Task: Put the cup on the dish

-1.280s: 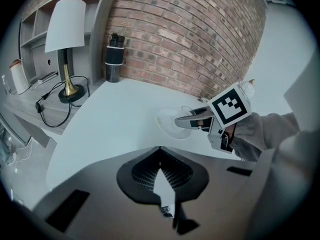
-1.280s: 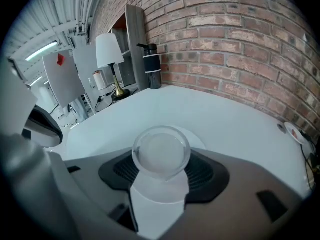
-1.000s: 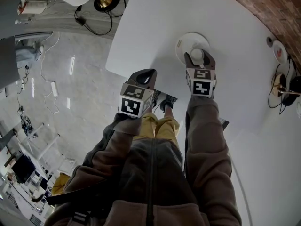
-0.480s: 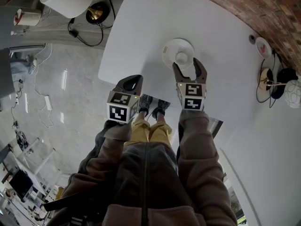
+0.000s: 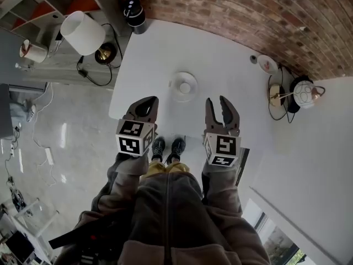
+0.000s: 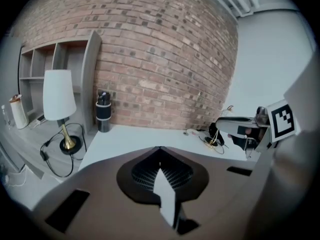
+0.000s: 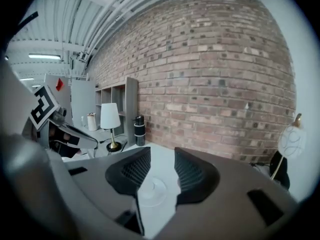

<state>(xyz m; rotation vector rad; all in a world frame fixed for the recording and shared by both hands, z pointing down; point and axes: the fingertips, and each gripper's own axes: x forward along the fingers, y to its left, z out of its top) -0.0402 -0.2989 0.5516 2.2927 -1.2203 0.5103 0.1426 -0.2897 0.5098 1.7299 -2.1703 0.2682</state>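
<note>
Atop dish (image 5: 173,87), cup (image 5: 186,87) stands upright; left gripper (image 5: 145,100) shut, right gripper (image 5: 216,101) empty, just half-closed.

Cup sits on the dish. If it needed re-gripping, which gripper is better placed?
Right, probably. The right gripper, whose jaws have just been closing partway, stands open and empty, framing the cup on the dish in its view. The left gripper is shut.

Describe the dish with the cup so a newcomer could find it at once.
Find the white table against the brick wall. Near its middle, alone on bare surface, sits a round white dish with a small white cup on it. The black cylinder and the small plate stand back by the wall, and neither carries a cup.
</note>
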